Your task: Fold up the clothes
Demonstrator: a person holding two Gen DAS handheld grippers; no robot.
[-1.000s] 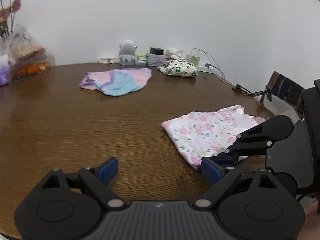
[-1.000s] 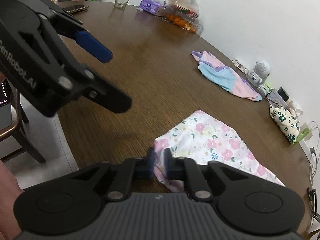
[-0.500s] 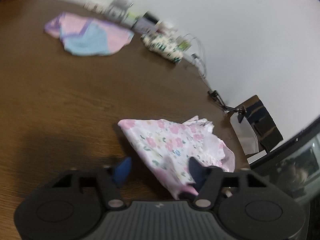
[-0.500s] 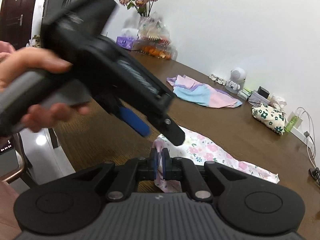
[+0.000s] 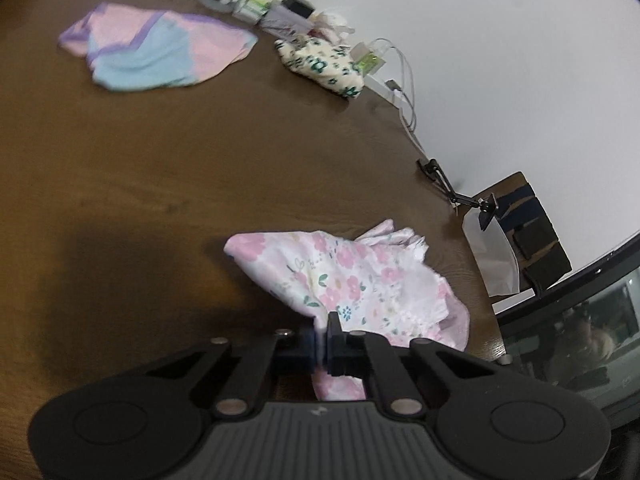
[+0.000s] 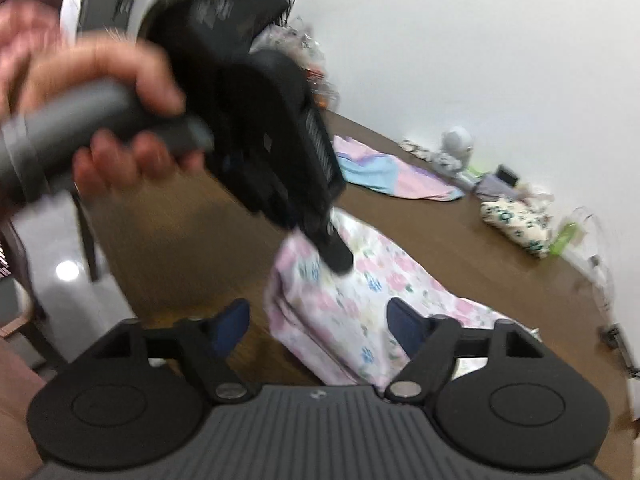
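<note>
My left gripper (image 5: 320, 340), wide open a second ago, has just been closing and now pinches the near edge of the floral garment (image 5: 352, 284); my right gripper (image 6: 316, 320), which was clamping that edge, has just been opening, its pads clear of the cloth between them

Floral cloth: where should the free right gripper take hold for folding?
Judging by its pose, the floral cloth hangs lifted from the left gripper. The open right gripper could pinch the near hem beside it, coming from the table's edge.
</note>
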